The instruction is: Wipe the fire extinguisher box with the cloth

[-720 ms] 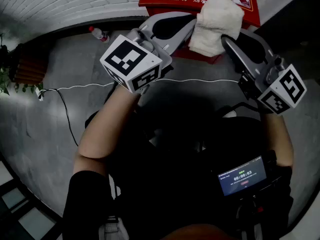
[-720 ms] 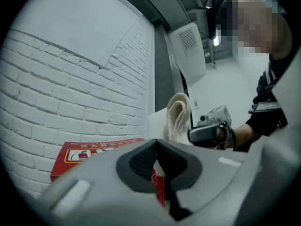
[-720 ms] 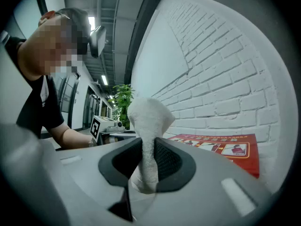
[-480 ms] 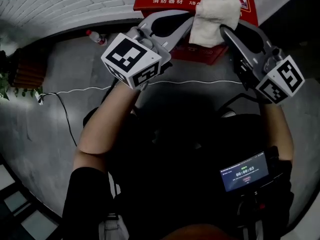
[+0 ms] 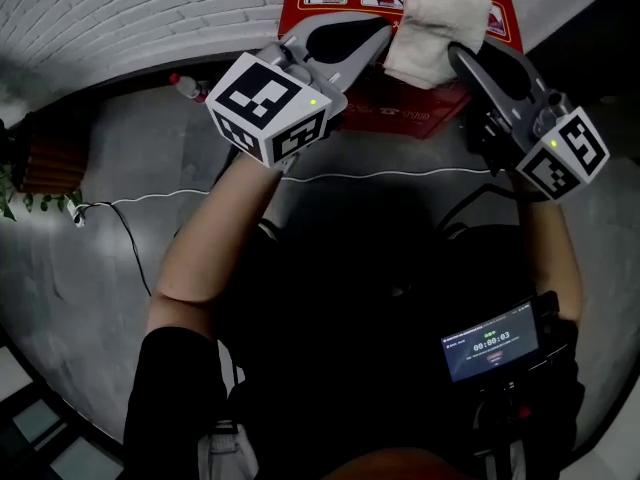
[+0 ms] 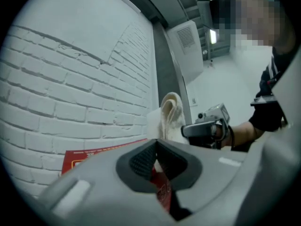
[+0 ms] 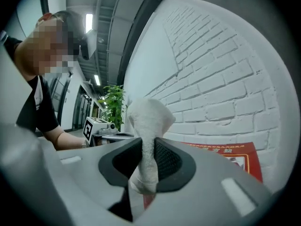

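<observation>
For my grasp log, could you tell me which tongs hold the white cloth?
The right tongs: the cloth is pinched between their pads, while the left tongs are closed together with nothing between them.

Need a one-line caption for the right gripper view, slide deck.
Right gripper shut on a white cloth, held up before the red fire extinguisher box against a white brick wall.

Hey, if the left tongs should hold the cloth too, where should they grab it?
Grab the bunched end of the cloth that sticks out past the right tongs, coming from its left, where the left tongs sit. They are shut, so open them first.
</observation>
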`<control>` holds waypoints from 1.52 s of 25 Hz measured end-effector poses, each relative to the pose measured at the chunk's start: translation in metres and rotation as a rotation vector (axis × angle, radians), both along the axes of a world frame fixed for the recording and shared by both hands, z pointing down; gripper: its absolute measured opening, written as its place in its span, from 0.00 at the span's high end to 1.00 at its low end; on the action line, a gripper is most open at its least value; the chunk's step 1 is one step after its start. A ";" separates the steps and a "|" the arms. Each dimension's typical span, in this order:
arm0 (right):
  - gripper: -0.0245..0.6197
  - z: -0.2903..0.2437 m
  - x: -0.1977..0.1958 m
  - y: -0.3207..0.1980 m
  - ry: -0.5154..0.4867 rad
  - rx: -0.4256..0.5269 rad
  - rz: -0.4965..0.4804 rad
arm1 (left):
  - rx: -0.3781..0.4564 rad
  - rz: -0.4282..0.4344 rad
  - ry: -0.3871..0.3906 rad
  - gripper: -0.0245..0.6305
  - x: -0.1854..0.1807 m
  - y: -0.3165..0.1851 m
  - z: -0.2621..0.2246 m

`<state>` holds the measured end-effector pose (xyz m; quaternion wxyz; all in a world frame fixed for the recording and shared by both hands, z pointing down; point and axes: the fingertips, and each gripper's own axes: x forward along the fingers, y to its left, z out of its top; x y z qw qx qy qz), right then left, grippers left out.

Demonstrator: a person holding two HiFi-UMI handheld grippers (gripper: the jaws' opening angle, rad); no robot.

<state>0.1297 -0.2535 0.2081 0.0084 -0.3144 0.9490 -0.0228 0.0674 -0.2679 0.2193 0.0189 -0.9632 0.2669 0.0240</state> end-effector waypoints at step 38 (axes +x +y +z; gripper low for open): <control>0.83 -0.015 -0.147 -0.216 1.024 0.359 0.149 | -0.063 -0.347 0.113 0.96 -0.141 -0.087 -0.013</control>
